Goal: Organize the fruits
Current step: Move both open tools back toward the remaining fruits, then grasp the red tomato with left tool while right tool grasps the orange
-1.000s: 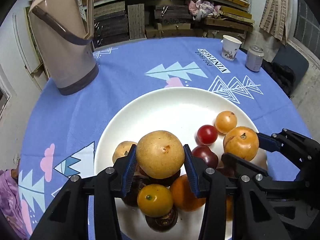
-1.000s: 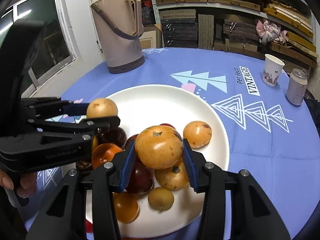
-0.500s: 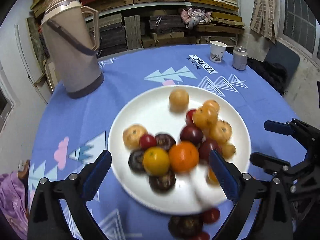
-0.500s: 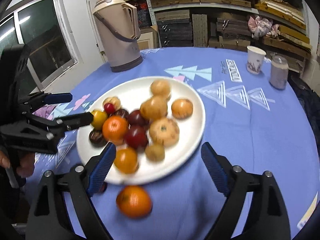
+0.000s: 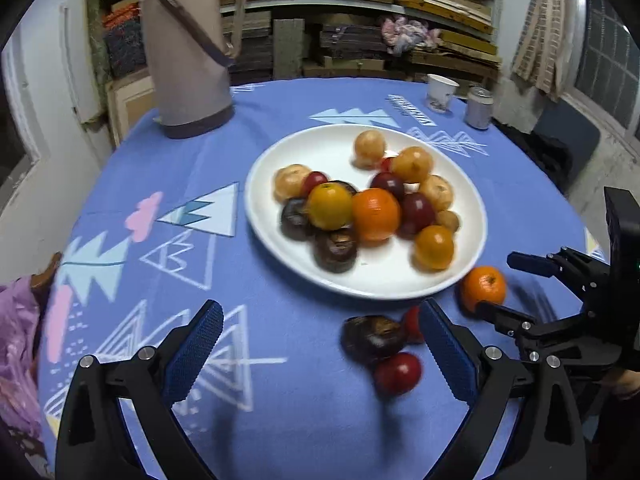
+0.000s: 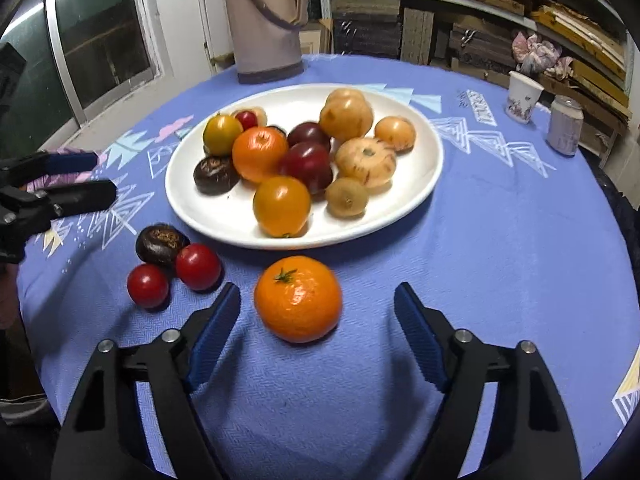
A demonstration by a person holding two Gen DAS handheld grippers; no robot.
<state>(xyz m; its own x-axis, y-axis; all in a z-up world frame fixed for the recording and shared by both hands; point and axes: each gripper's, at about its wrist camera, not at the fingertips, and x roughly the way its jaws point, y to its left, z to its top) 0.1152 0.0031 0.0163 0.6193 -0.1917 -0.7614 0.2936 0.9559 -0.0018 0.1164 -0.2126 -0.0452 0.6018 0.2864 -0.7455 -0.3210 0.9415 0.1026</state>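
A white plate (image 5: 260,216) (image 6: 424,176) on the blue cloth holds several fruits: orange, yellow, dark red and brown. On the cloth before it lie a mandarin (image 6: 298,298) (image 5: 483,288), a dark brown fruit (image 6: 160,243) (image 5: 372,338) and two red tomatoes (image 6: 198,266) (image 5: 398,372). My right gripper (image 6: 317,292) (image 5: 506,286) stands around the mandarin, its jaws closing and the pads clear of the peel. My left gripper (image 5: 320,320) (image 6: 105,176) is open wide above the cloth, with the dark fruit and tomatoes close by its right finger.
A beige thermos jug (image 5: 188,48) stands at the table's far left. At the far right are a paper cup (image 5: 440,94) and a can (image 5: 478,108). A purple bag (image 5: 16,340) lies off the near left edge. Shelves of stacked boards fill the background.
Both grippers let go of the fruits they held over the plate and drew back toward the near edge. The loose fruits came into view, and the right jaws now flank the mandarin.
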